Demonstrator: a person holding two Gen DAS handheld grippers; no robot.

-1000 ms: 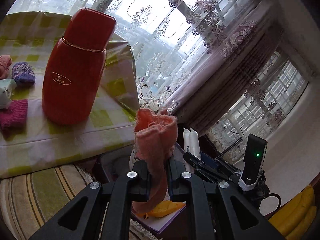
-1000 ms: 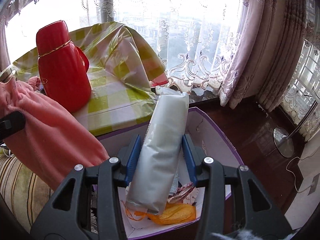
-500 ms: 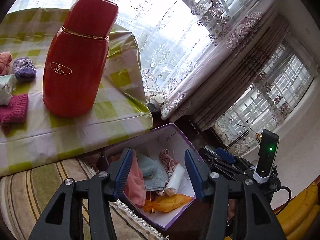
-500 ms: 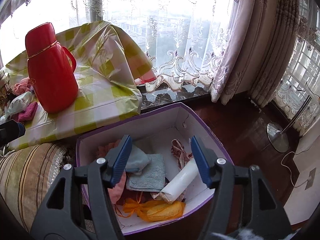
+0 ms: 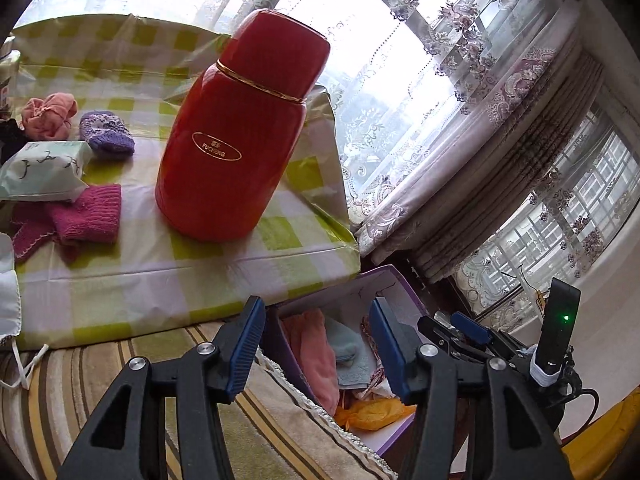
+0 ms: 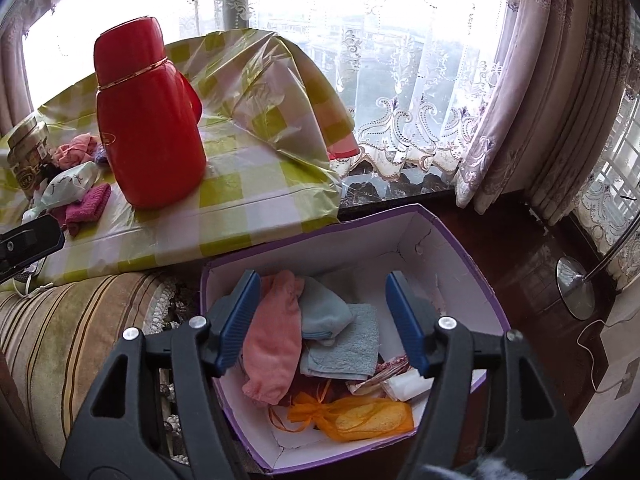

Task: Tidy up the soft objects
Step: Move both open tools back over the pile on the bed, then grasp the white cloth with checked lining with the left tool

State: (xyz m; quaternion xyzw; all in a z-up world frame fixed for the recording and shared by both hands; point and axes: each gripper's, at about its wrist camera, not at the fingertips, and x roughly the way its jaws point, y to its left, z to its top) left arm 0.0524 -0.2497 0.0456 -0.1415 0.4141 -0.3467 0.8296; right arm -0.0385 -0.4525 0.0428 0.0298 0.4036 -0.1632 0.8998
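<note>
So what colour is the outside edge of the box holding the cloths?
Purple, with a white inside. The box shows best in the right wrist view.

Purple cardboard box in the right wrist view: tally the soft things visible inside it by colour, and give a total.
Pink: 1, the pink knitted sock
Grey-blue: 2, the rolled grey-blue cloth and the flat grey-blue towel
Orange: 1, the orange mesh pouch
White: 1, the white plastic-wrapped pack
Patterned: 1, the floral fabric piece
Total: 6

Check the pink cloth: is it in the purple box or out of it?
In. The pink cloth lies inside the purple box, against its left wall beside the blue-grey towels; neither claw touches it.
</note>
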